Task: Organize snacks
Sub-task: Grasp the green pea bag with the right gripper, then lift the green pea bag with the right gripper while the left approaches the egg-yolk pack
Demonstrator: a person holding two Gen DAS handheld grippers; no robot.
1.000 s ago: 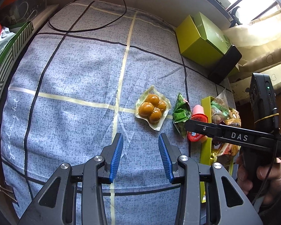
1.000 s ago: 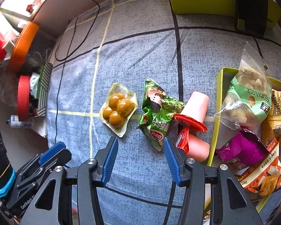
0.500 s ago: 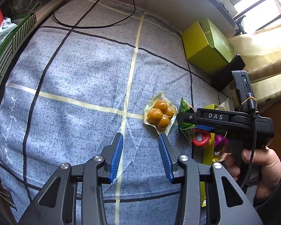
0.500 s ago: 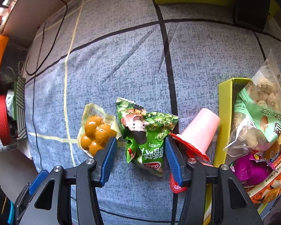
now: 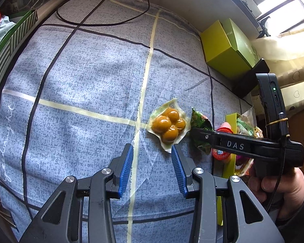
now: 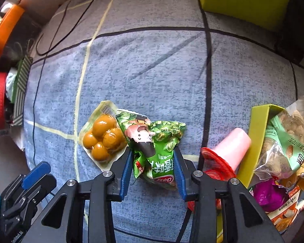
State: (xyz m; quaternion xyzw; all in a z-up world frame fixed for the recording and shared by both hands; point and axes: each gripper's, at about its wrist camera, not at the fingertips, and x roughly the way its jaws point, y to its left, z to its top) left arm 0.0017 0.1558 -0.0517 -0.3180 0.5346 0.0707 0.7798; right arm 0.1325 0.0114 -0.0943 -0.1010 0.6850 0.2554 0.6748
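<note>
The right gripper (image 6: pixel 152 164) has its blue-padded jaws spread wide on either side of a green snack bag (image 6: pixel 154 147), which lies flat on the cloth between the fingers; the pads sit at the bag's sides, and whether they touch it cannot be told. Just left of the bag, its edge tucked against it, lies a clear vacuum pack of four brown eggs (image 6: pixel 103 139). To the right, a pink jelly cup (image 6: pixel 227 151) with a red lid lies on its side, close to the wall of a yellow-green tray (image 6: pixel 257 129) crowded with a peanut bag (image 6: pixel 285 137) and a purple packet (image 6: pixel 271 194). The left gripper (image 5: pixel 152 162) hovers wide open and holds nothing, with the near corner of the egg pack (image 5: pixel 168 125) just beyond its right fingertip. The surface is a blue-grey checked cloth (image 5: pixel 87 77) with black and pale yellow lines, broad and bare to the left and far side. A black cable (image 5: pixel 111 22) loops along the far edge, and a lime-green box (image 5: pixel 227 48) stands at the far right near a bright window (image 5: pixel 273 2).
</note>
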